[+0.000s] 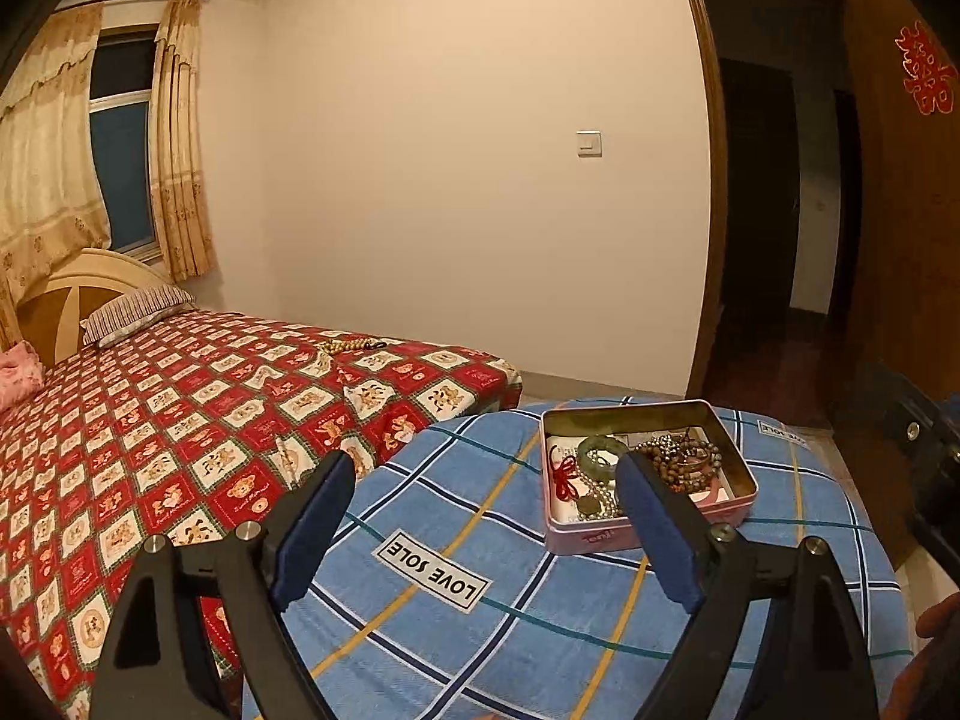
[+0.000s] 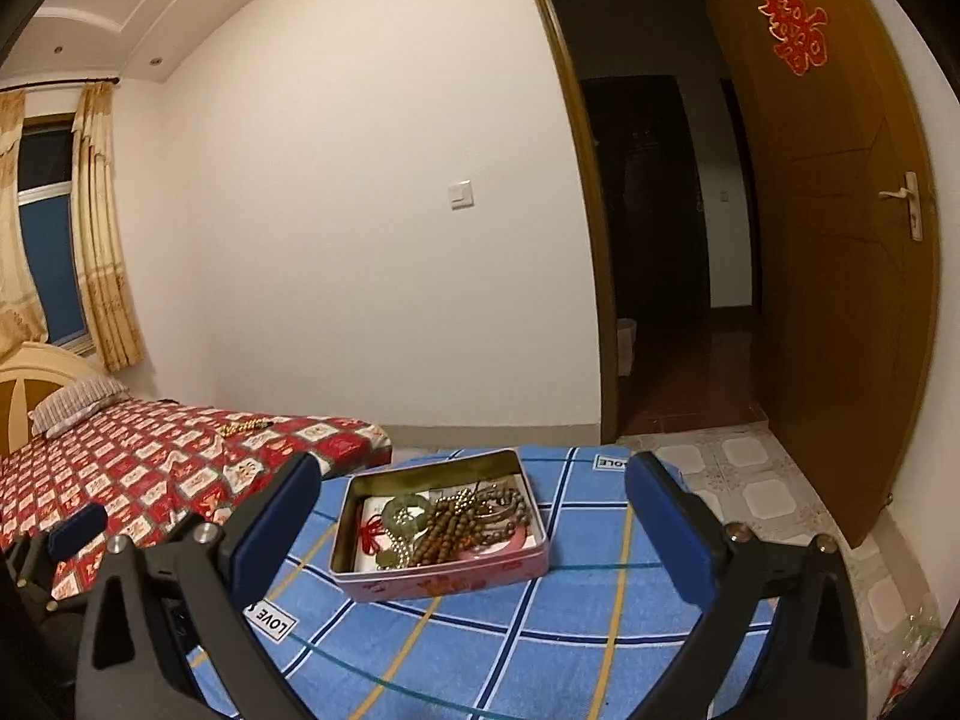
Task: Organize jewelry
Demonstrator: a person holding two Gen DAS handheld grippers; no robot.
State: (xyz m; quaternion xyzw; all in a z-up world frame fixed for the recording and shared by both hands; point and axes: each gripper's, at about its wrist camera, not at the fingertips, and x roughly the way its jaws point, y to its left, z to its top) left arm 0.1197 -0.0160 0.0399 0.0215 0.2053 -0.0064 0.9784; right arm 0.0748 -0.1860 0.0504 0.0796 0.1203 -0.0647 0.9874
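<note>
A pink tin box (image 1: 606,540) (image 2: 444,585) stands without a lid on a blue checked cloth (image 1: 456,648) (image 2: 480,648). Inside it lie a green jade bangle (image 1: 602,450) (image 2: 405,513), brown wooden bead bracelets (image 1: 690,462) (image 2: 459,525), a red cord (image 1: 563,474) (image 2: 372,534) and a silvery bead chain (image 1: 600,503). My left gripper (image 1: 486,468) hovers open, left of and nearer than the tin. Wide open too, my right gripper (image 2: 474,468) frames the tin from above and in front. Neither gripper holds anything. A string of light beads (image 1: 351,346) (image 2: 243,427) rests on the bed.
The bed (image 1: 180,420) (image 2: 150,468) with a red bear-print sheet runs along the left, with a striped pillow (image 1: 135,312) at its head. An open wooden door (image 2: 840,240) and a dark doorway (image 2: 660,210) are on the right. Tiled floor (image 2: 750,480) lies beyond the cloth.
</note>
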